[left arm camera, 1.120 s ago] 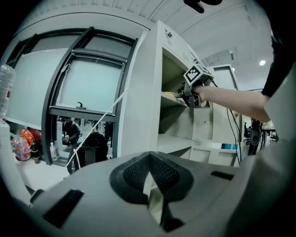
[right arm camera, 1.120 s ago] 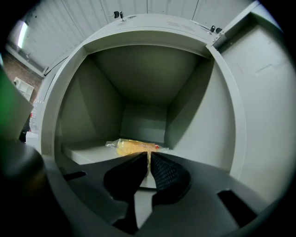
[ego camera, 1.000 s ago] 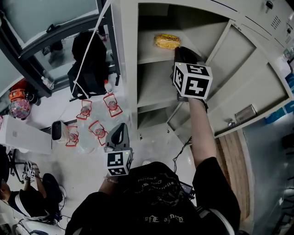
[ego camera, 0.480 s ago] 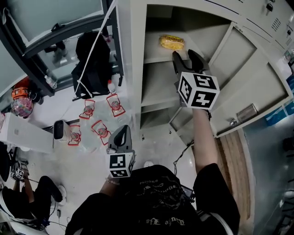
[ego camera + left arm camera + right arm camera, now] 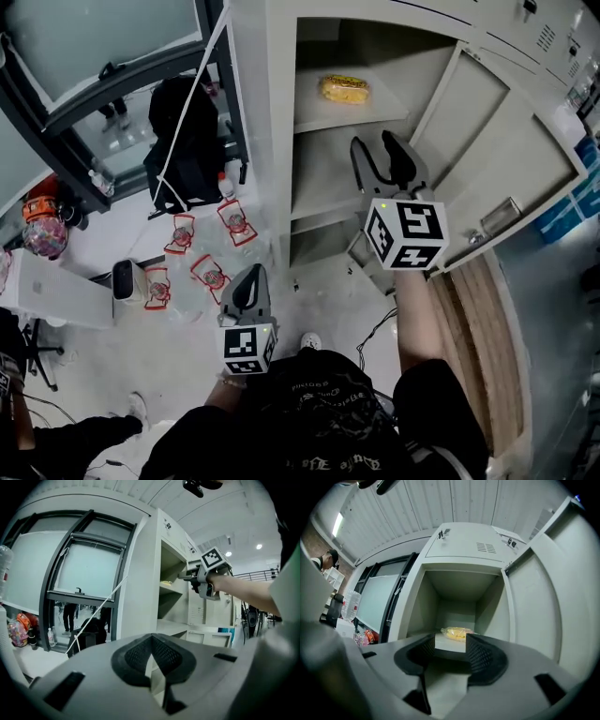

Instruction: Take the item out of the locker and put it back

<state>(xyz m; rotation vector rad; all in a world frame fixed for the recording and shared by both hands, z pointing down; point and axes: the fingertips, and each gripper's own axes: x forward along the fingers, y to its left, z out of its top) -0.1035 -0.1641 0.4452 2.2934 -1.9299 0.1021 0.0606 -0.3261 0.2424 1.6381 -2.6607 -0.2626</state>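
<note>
The yellow packaged item (image 5: pixel 344 89) lies on the top shelf (image 5: pixel 375 114) of the open grey locker; in the right gripper view the item (image 5: pixel 458 633) shows beyond the jaws. My right gripper (image 5: pixel 380 155) hangs in front of the locker, below and short of the item. Its jaws have just opened and stand wide with nothing between them (image 5: pixel 450 651). My left gripper (image 5: pixel 249 281) is held low over the floor, left of the locker, its pads together and empty (image 5: pixel 152 660). In the left gripper view the right gripper (image 5: pixel 187 576) points into the locker.
The locker door (image 5: pixel 497 159) stands swung open to the right. A black backpack (image 5: pixel 183 131) leans by the window frame. Several small red-framed objects (image 5: pixel 202 258) and a white box (image 5: pixel 56 286) lie on the floor at left. A person (image 5: pixel 56 455) is at lower left.
The right gripper has drawn back from the top shelf and opened its jaws. The yellow item stays on the shelf. The left gripper has barely shifted.
</note>
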